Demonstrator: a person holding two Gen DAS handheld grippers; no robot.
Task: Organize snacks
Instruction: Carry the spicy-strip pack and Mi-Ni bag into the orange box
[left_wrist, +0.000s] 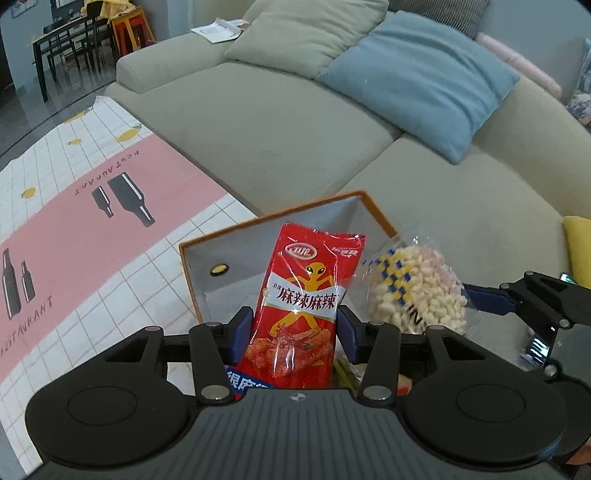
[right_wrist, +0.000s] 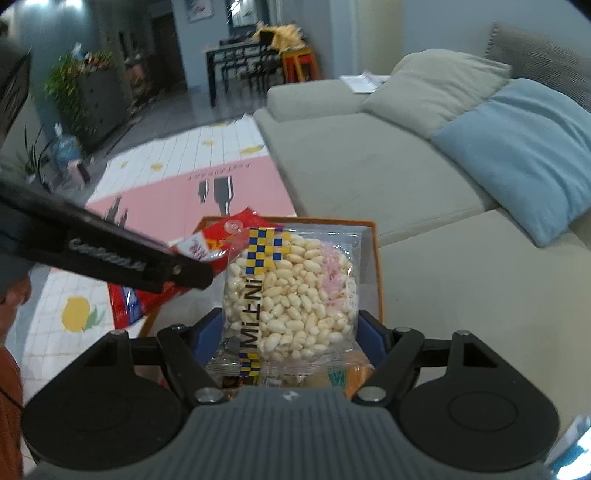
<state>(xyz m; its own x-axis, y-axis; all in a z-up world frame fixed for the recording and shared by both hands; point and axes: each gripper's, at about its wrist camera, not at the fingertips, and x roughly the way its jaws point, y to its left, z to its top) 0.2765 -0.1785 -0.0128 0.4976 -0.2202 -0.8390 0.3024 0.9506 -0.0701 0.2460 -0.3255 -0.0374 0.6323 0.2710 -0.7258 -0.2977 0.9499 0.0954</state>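
Two snacks gripped — left gripper (left_wrist: 293, 328) clamps red spicy packet (left_wrist: 301, 310), right gripper (right_wrist: 290, 332) clamps puffed-rice bag (right_wrist: 291, 291) — both poised over orange-rimmed box (left_wrist: 376, 210), likely for dropping in.

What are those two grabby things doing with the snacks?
A person is tidying snacks with a hand-held gripper in each hand. The left hand-held gripper is clamped on a red spicy snack packet, and the right hand-held gripper is clamped on a clear bag of puffed rice. Both snacks are held up over an open orange-edged box that sits beside the grey-green sofa. Neither snack has been let go yet.
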